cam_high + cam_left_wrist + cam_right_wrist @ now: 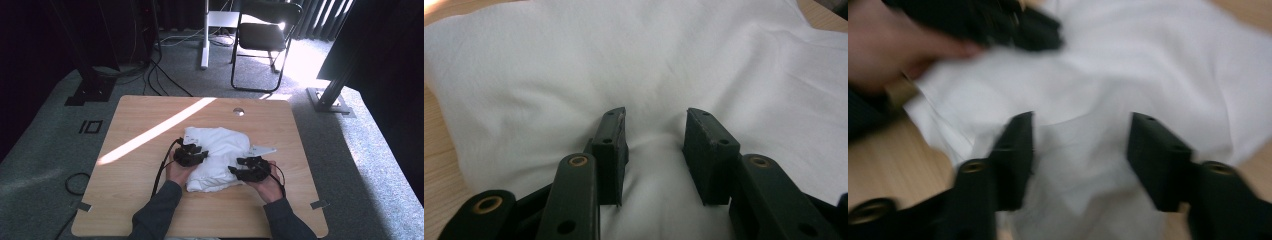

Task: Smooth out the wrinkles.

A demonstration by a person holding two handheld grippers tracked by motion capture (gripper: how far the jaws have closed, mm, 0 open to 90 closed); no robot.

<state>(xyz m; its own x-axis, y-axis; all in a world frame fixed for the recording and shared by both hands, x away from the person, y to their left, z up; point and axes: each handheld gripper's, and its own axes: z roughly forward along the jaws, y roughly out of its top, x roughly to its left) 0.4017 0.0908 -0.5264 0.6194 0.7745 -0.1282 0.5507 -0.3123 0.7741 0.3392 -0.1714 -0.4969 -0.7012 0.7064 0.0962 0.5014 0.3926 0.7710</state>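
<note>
A bunched white cloth (220, 145) lies in the middle of the wooden table (145, 170). My left gripper (200, 154) bears on its left edge. In the left gripper view the jaws (656, 117) dig into the cloth (649, 55) and pinch a raised fold, with creases spreading out from it. My right gripper (237, 170) sits at the cloth's near right side. In the blurred right gripper view its jaws (1080, 122) straddle a hump of cloth (1158, 65), and a gap shows beside the pads. The other gripper (1013, 25) and a hand (893, 50) appear at the top left of that view.
A flat white corner (264, 150) pokes out from the cloth's right side. A round grommet hole (238, 111) sits near the table's far edge. A folding chair (265, 35) and a stand pole (204, 35) are behind the table. Cables (75, 182) lie on the carpet at left.
</note>
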